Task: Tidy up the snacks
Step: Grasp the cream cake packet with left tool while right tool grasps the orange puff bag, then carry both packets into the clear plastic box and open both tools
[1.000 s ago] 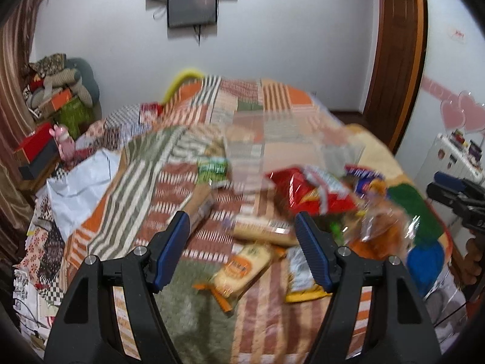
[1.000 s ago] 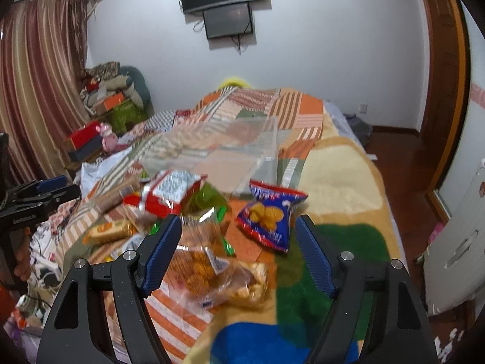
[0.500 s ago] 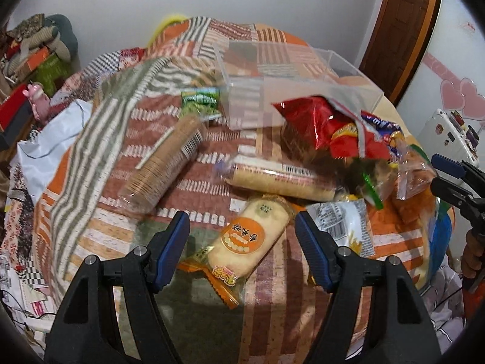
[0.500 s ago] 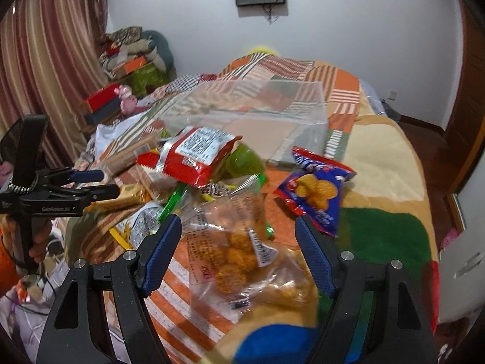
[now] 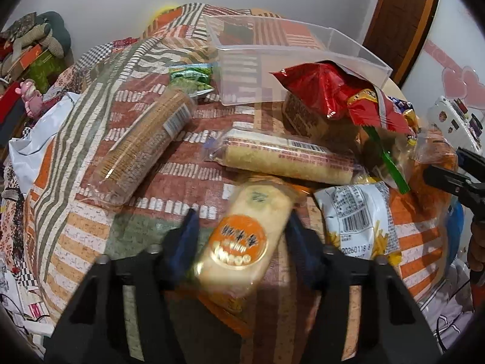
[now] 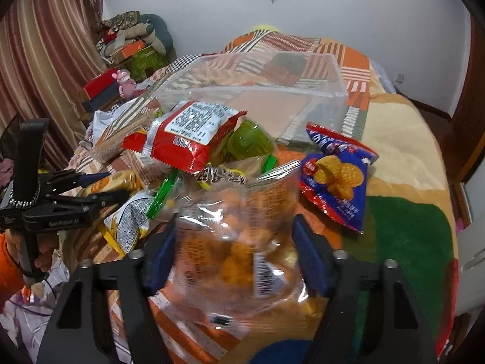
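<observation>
Snacks could crush or slip: your left gripper point(image 5: 241, 236) straddles the rice cracker pack point(image 5: 242, 239) and your right gripper point(image 6: 235, 254) the clear bag point(image 6: 239, 242), jaws spread, neither clamped.

We see our left black plastic tool point(image 5: 242, 236) with blue ribbed fingertip pads point(image 5: 185, 239) and silver screws, white lettering on its side, our matching right tool point(image 6: 233, 251), and an orange sleeve point(image 6: 9, 261) by bare fingers.
</observation>
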`<state>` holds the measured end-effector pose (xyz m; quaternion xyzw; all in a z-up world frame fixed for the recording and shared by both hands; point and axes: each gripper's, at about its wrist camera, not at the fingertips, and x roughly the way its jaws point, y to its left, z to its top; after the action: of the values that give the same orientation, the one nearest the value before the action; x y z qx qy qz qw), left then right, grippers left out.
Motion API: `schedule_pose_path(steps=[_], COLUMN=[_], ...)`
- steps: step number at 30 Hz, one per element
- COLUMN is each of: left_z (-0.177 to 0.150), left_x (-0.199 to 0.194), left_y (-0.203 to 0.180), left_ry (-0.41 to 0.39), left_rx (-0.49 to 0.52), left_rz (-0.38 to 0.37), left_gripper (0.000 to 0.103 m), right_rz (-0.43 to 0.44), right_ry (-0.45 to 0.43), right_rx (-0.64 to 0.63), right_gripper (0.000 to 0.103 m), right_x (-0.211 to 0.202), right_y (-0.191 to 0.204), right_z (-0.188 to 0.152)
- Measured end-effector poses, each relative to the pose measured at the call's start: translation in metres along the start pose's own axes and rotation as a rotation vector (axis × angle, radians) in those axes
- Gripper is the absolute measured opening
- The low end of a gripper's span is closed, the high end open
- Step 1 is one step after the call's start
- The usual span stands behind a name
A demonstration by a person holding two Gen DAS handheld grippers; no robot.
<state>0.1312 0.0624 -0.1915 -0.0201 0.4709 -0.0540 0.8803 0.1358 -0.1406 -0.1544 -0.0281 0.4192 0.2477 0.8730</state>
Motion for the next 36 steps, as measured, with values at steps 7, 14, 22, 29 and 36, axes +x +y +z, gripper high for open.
schedule_pose_path(steps=[7,14,22,29,36], left_z=[-0.005,0.006,0.037,0.065,0.096], left_x=[-0.015,-0.052,-0.075,-0.087,-0.091], left_y=[0.006,0.008,0.004,-0.001,0.001], left_ry=[-0.024,-0.137,-0.232,-0.291,-0.344], left_rx=[-0.016,-0.031,-0.047,-0.045,-0.062], left_rz=[0.014,0.017,0.026,0.029,0.024], left_gripper=[0.034,0.034,0.034,0.034,0.034], right_rz=[-0.015,-0.031,-0.059,-0.063,-0.063], right_ry=[-0.025,-0.098,-0.216,-0.310,-0.339], right_rx=[0.008,0.037,0.029,0.023,0.010], right_gripper=[0.057,0.056,0.056,0.056,0.056], right_x=[-0.011,-0.035,-0.061,-0.075,-0.065], right_y=[-0.004,-0.015,-0.013,-0.008,0.000], right_z=[-0.002,0.008,0.033,0.060,0.084])
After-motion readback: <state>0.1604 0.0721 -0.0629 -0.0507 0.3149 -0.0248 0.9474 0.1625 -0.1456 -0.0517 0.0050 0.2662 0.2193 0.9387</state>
